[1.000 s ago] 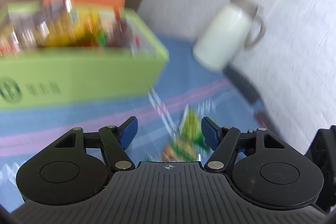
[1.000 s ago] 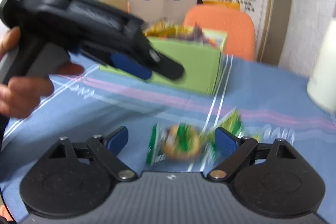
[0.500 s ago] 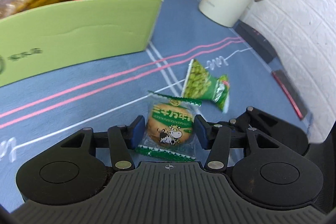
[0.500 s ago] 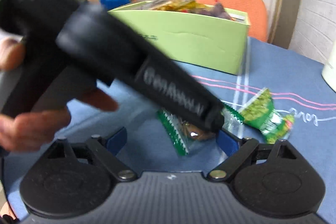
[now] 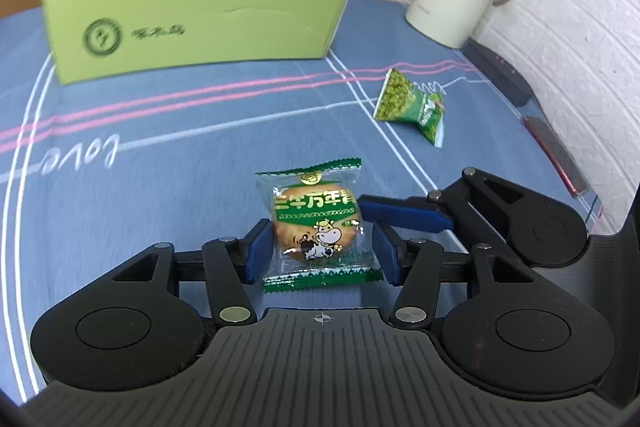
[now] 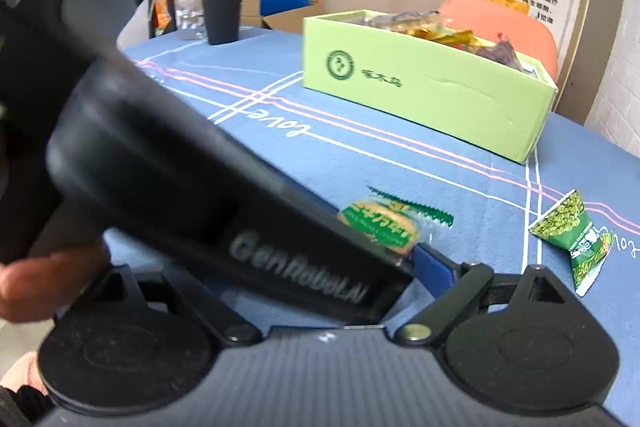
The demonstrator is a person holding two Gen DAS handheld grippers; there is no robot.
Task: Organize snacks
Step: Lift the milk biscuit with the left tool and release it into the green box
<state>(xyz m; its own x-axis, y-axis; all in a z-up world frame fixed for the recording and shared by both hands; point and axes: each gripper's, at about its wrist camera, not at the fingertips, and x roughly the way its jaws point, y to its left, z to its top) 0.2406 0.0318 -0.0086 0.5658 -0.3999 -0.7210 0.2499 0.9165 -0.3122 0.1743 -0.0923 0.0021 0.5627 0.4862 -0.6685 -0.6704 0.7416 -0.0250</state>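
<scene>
The left gripper (image 5: 318,251) has slid in around the cookie packet (image 5: 314,225), which was only nearby a moment ago. Its jaws squeezed in and are now opening a little; the blue pads sit just beside the packet, not pressing it. The right gripper (image 5: 404,215) has come close at about 3 o'clock of the cookie, jaws wide apart and holding nothing. The pea packet (image 5: 412,105) lies at 1 o'clock. The green box (image 5: 192,23), full of snacks, waits at 11 o'clock. The cookie probably goes there next.
</scene>
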